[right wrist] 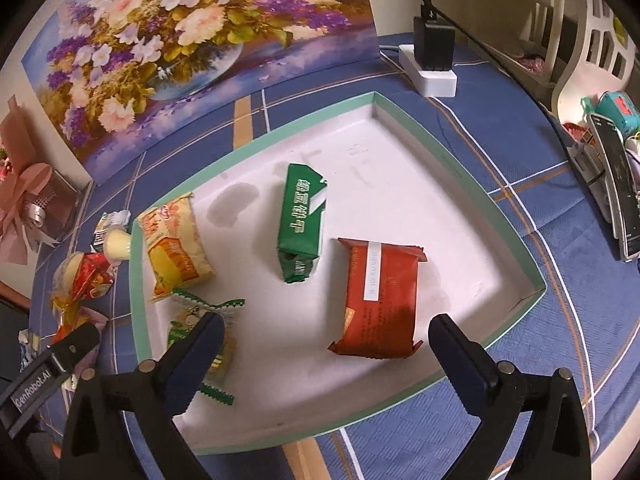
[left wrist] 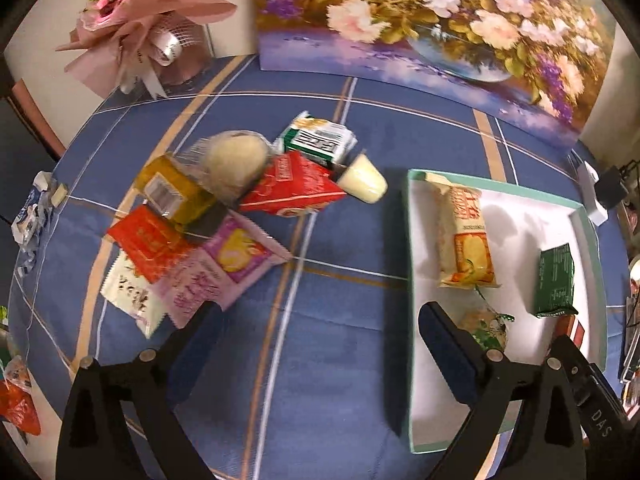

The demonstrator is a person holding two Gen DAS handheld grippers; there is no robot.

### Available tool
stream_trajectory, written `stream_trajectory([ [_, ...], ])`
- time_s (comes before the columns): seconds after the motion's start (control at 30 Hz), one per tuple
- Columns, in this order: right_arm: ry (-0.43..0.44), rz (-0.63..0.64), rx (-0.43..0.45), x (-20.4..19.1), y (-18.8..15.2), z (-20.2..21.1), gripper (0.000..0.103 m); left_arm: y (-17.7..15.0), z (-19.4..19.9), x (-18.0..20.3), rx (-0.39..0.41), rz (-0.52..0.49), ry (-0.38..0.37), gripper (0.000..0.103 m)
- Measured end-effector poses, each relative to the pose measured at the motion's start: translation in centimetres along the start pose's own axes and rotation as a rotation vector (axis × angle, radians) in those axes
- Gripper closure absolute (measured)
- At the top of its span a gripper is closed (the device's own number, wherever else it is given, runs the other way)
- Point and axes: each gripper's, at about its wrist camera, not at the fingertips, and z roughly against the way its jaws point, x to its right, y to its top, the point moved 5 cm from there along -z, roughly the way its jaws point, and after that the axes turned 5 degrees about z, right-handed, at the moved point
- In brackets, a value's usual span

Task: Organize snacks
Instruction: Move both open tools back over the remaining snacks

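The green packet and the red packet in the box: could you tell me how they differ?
The green packet is narrower and sits nearer the box's middle; the red packet is broader and lies closer to the near rim of the box. The green packet bears large white lettering; the red packet shows a white strip. Both lie flat, apart, ungripped.

Floral painted canvas (right wrist: 192,40), far worktop edge; pink wrapped paper bouquet (left wrist: 136,28), far-left corner; white power strip (right wrist: 430,74) with black charger (right wrist: 434,46), far-right corner.
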Motion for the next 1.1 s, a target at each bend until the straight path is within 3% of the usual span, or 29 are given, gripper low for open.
stream_trajectory([
  [0.3,0.041,-0.017,0.033,-1.4,0.3,1.9,0.000,1.1,1.5,-4.7,-0.003,0.064,0.047,0.005],
  [0.67,0.066,0.039,0.030,-5.8,0.1,2.4,0.000,3.0,1.3,-13.3,-0.006,0.160,0.117,0.005],
  [1.1,0.092,0.102,0.032,-12.2,-0.1,1.6,0.000,2.7,-0.4,-22.0,-0.043,0.362,0.126,0.005],
])
